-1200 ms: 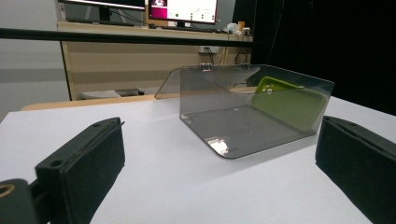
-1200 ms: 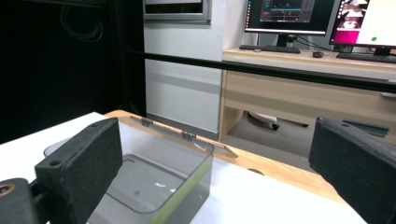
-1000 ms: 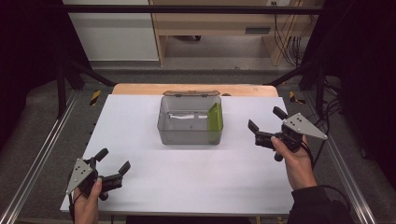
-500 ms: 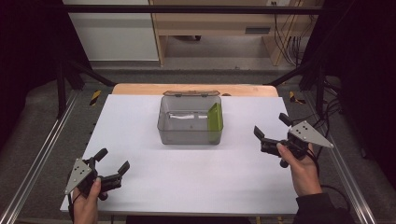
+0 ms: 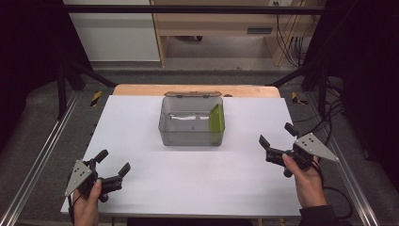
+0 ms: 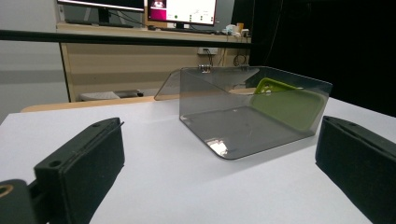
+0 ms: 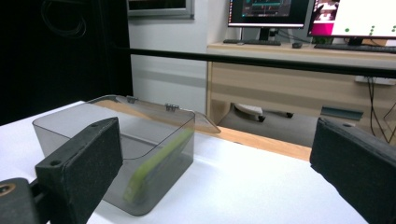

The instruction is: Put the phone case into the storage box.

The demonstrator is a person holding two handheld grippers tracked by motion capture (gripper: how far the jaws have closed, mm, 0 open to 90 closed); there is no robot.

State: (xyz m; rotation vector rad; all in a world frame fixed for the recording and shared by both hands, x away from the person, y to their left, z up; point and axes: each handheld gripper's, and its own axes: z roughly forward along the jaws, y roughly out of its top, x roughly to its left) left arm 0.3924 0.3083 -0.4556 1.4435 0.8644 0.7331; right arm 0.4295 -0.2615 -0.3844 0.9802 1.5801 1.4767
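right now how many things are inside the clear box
1. A green phone case stands on edge against the right-hand wall of the clear box at the middle of the table. A pale streak on the box floor looks like glare, though I cannot be sure.

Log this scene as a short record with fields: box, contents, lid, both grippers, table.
box: clear grey box, upright at the table's middle
contents: green case leaning on edge against the box's right wall
lid: lid hinged open, lying back behind the box
left hand-held gripper: open, holding nothing, near the table's front left corner, apart from the box
right hand-held gripper: open, holding nothing, by the table's right edge, apart from the box
table: white top
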